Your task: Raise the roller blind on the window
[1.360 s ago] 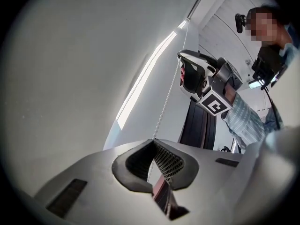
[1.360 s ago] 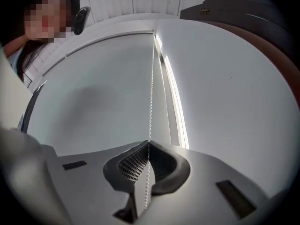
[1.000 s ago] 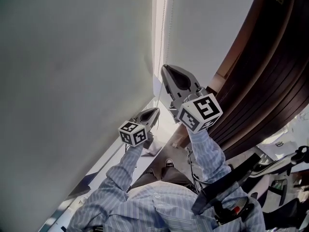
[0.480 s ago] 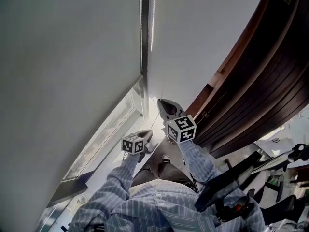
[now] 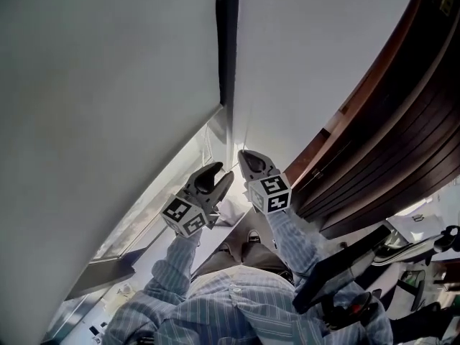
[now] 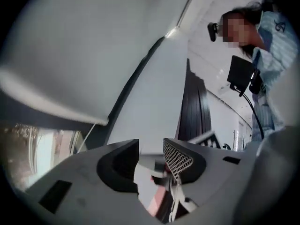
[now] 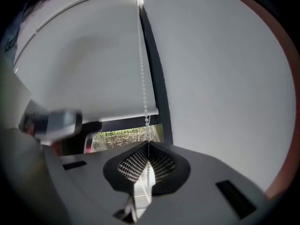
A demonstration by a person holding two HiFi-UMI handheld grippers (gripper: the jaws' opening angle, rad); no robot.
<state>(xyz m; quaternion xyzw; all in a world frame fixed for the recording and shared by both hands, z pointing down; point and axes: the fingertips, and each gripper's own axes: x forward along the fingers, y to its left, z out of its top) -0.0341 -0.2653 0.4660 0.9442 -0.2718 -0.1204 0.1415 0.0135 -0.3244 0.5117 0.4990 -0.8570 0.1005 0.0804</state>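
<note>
The white roller blind (image 7: 84, 64) hangs over the window, and its bottom rail (image 7: 126, 116) stands above a strip of open glass with greenery (image 7: 119, 139). A white bead chain (image 7: 142, 69) runs down the blind's right edge into my right gripper (image 7: 148, 149), which is shut on it. In the head view the right gripper (image 5: 244, 154) points up beside the dark window frame (image 5: 228, 42). My left gripper (image 5: 218, 173) is just to its left. Its jaws have just been opening, and the left gripper (image 6: 151, 149) holds nothing.
A plain white wall (image 5: 309, 70) lies right of the window frame. A curved dark wooden panel (image 5: 402, 113) stands further right. Dark equipment (image 5: 345, 264) hangs at the person's striped shirt. The window sill (image 5: 144, 221) runs below the blind.
The right gripper has come down, still shut on the chain. The left gripper has risen beside it and opened its jaws. More window shows under the blind.
</note>
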